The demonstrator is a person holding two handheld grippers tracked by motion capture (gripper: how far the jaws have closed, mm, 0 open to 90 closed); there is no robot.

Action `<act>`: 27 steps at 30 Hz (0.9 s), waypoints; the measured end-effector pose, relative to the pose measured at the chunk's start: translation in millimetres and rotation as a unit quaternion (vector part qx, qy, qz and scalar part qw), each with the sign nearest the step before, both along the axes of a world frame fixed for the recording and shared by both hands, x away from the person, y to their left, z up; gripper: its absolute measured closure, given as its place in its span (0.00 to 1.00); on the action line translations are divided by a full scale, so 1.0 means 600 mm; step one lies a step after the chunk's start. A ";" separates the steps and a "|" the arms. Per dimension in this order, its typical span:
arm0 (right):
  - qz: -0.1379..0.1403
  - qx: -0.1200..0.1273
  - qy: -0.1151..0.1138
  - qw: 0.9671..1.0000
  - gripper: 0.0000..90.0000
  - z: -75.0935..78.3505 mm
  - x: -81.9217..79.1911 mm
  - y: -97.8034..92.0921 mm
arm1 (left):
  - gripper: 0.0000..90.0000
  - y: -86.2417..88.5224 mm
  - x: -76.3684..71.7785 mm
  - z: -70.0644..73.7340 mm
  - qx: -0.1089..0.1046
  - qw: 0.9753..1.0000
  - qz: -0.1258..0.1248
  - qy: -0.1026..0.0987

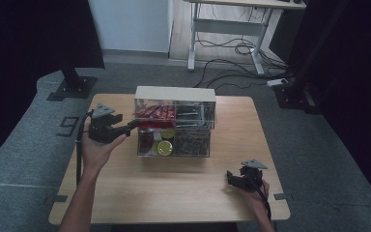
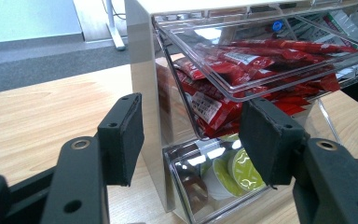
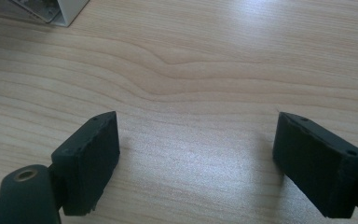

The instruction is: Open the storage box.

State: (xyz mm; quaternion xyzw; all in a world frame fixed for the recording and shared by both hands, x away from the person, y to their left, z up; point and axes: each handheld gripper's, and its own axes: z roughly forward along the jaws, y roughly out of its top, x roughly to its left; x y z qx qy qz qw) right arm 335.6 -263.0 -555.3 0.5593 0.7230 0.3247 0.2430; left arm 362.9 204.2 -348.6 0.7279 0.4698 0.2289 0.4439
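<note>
A clear drawer cabinet (image 1: 175, 94) with a white top stands mid-table. Its upper left drawer (image 2: 261, 56) is pulled out and holds red packets (image 1: 154, 114). The lower left drawer (image 2: 205, 186) is out too, with green-lidded capsules (image 1: 164, 147) inside. My left gripper (image 1: 132, 125) is open at the cabinet's left front corner, touching nothing. In the left gripper view the left gripper (image 2: 193, 135) frames that corner and the red packets (image 2: 242, 60). My right gripper (image 1: 230, 178) rests open near the table's front right; the right gripper (image 3: 196, 154) has bare wood between its pads.
The wooden table (image 1: 174, 188) has free room in front of the cabinet. The right-hand drawers hold dark metal bits (image 1: 192, 143). A cabinet corner (image 3: 51, 11) shows at the upper left of the right gripper view. Beyond the table are a desk frame (image 1: 227, 29) and floor cables (image 1: 241, 48).
</note>
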 end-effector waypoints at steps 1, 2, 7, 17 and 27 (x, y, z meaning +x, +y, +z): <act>0.000 0.000 0.000 1.000 0.16 0.000 0.000 0.000 | 0.45 -0.001 0.001 0.003 0.001 1.000 -0.001 -0.001; 0.000 0.000 0.000 1.000 0.16 0.000 0.000 0.000 | 0.45 -0.002 0.001 0.004 0.001 1.000 -0.001 -0.002; 0.000 0.000 0.000 1.000 0.16 0.000 0.000 0.000 | 0.45 -0.004 0.004 0.013 0.001 1.000 0.000 -0.005; 0.000 -0.001 -0.001 1.000 0.17 0.000 0.001 -0.001 | 0.45 -0.009 0.013 0.033 0.004 1.000 0.001 -0.012; 0.001 -0.001 -0.001 1.000 0.17 0.000 0.001 -0.001 | 0.45 -0.011 0.026 0.048 -0.001 1.000 0.003 -0.014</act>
